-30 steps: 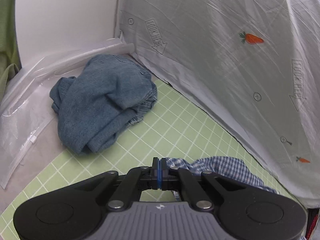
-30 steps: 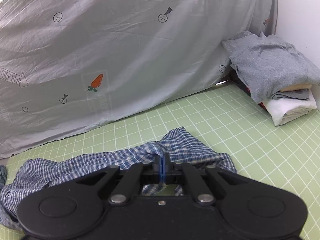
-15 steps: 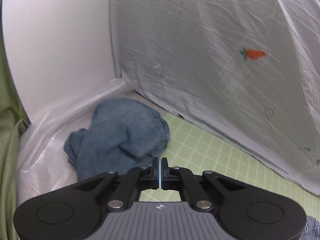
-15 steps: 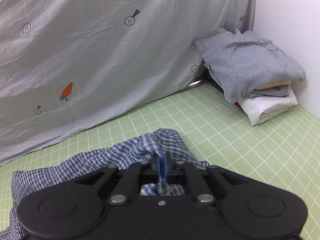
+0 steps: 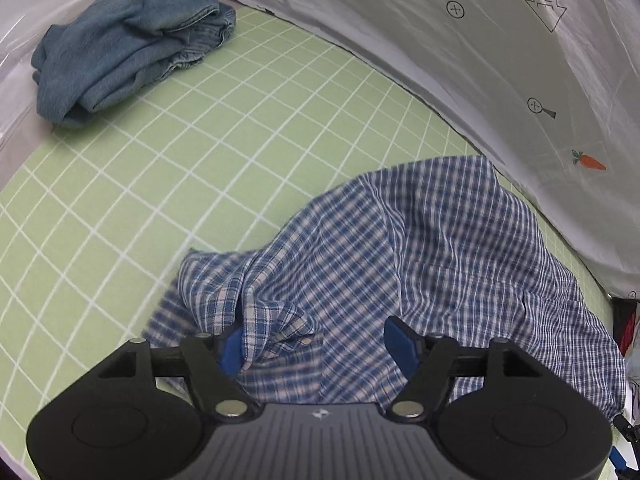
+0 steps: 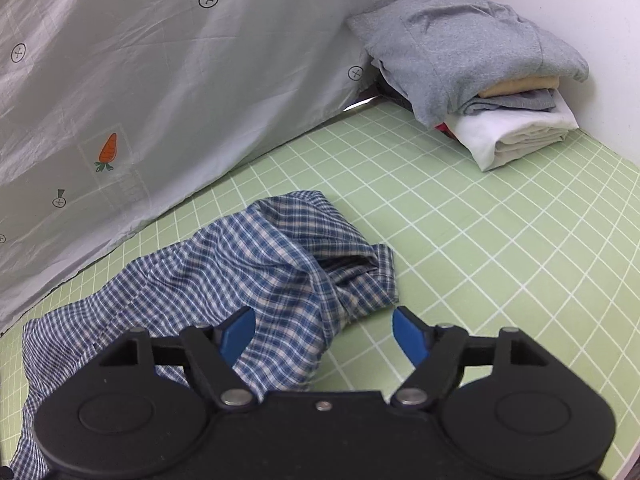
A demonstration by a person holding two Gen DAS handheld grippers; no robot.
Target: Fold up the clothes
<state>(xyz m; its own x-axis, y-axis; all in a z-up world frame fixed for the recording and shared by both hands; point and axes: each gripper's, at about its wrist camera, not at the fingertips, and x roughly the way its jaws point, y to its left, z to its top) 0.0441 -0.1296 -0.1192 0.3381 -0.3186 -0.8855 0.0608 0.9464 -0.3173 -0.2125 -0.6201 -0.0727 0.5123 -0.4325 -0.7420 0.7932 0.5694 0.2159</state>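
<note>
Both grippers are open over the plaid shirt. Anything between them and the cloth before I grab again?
Nothing visible. The plaid shirt lies crumpled on the green mat, directly under the left gripper and right gripper. The denim pile and folded stack sit well away.

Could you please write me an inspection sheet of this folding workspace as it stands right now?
Surface: green grid mat, flat, mostly bare.
Job's things: blue plaid shirt lies crumpled and unfolded on the mat; crumpled denim garment at the mat's far left edge; stack of folded clothes in the far right corner, a grey top uppermost.
Clutter: clear plastic sheet beside the denim.
Grippers: left gripper open, its jaws either side of a bunched shirt fold; right gripper open over the shirt's edge.
Cables: nothing seen.
Surroundings: grey carrot-print sheet hanging behind the mat; white wall on the right.
</note>
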